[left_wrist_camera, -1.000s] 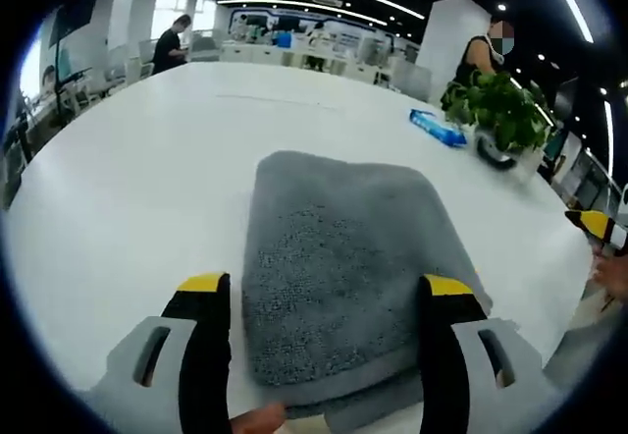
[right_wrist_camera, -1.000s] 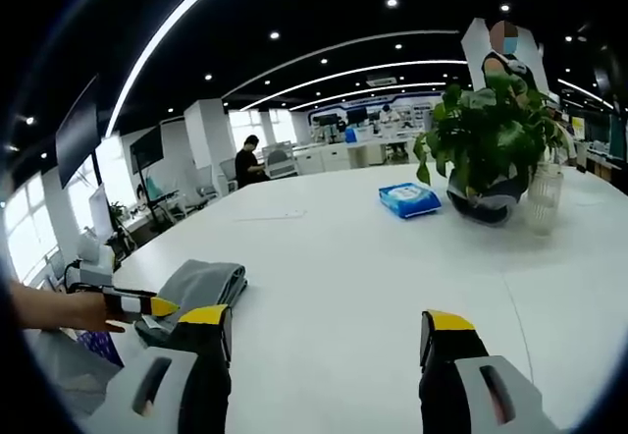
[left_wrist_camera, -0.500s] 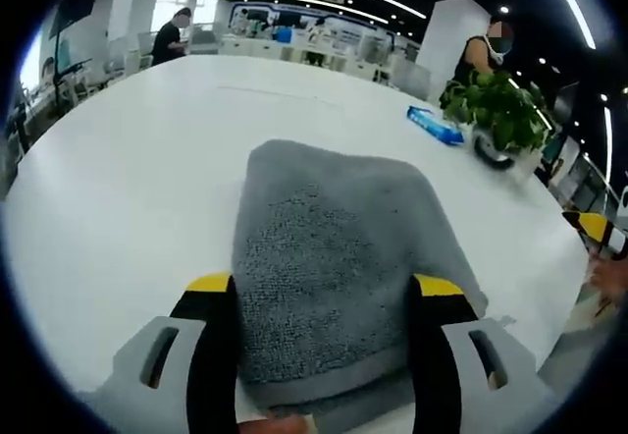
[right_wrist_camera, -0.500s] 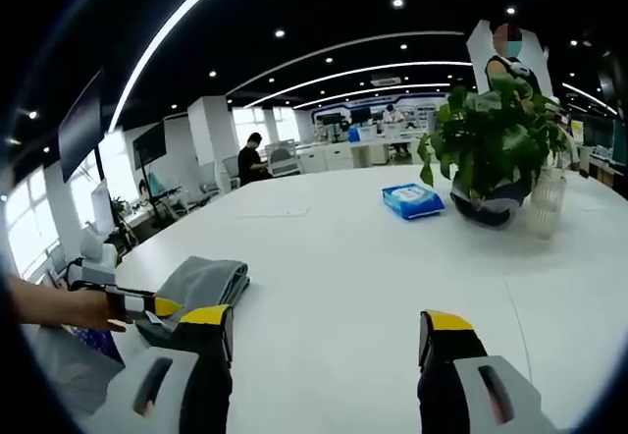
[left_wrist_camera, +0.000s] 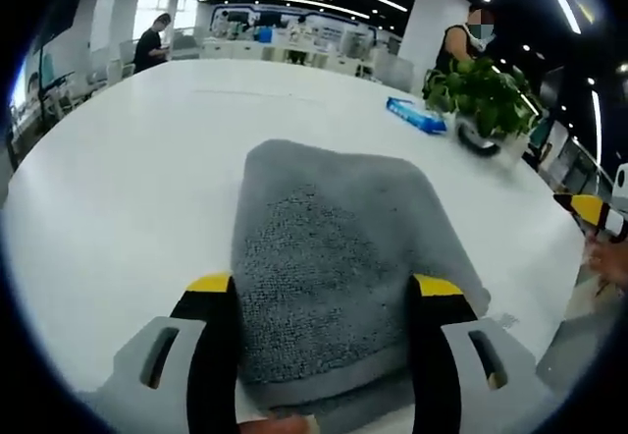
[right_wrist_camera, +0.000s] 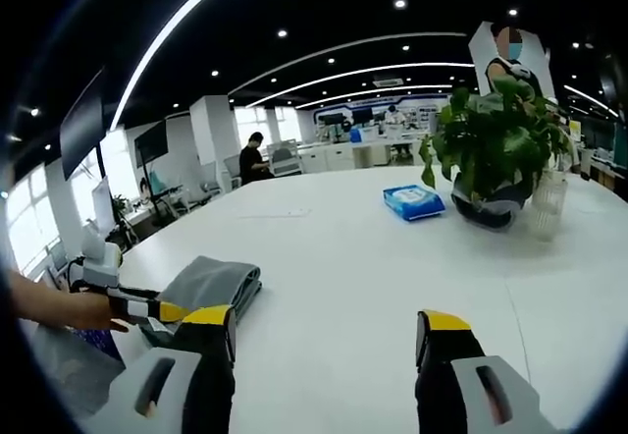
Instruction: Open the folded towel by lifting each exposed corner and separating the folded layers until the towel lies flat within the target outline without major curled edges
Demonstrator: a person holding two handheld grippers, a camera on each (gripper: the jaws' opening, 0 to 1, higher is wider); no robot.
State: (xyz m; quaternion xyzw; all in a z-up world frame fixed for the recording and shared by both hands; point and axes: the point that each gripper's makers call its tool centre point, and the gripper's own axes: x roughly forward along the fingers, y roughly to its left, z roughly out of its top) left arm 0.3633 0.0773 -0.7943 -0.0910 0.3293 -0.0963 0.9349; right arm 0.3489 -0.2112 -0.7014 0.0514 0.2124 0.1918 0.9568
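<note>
A folded grey towel (left_wrist_camera: 329, 277) lies on the white table (left_wrist_camera: 128, 179), its near hemmed edge toward me. My left gripper (left_wrist_camera: 324, 289) is open, its yellow-tipped jaws straddling the towel's near end, one on each side. In the right gripper view the same towel (right_wrist_camera: 214, 282) sits at the lower left, with the left gripper (right_wrist_camera: 147, 308) and a hand at its near end. My right gripper (right_wrist_camera: 327, 321) hovers open over bare table to the right of the towel, with nothing between its jaws. Its yellow tip (left_wrist_camera: 589, 210) shows at the right edge of the left gripper view.
A potted plant (right_wrist_camera: 496, 144) and a glass bottle (right_wrist_camera: 546, 198) stand at the far right of the table. A blue packet (right_wrist_camera: 412, 200) lies beside them. People sit or stand at desks beyond the table. The table's near edge runs just below both grippers.
My left gripper has slid forward, so more of the towel lies between its jaws. The right gripper has barely moved.
</note>
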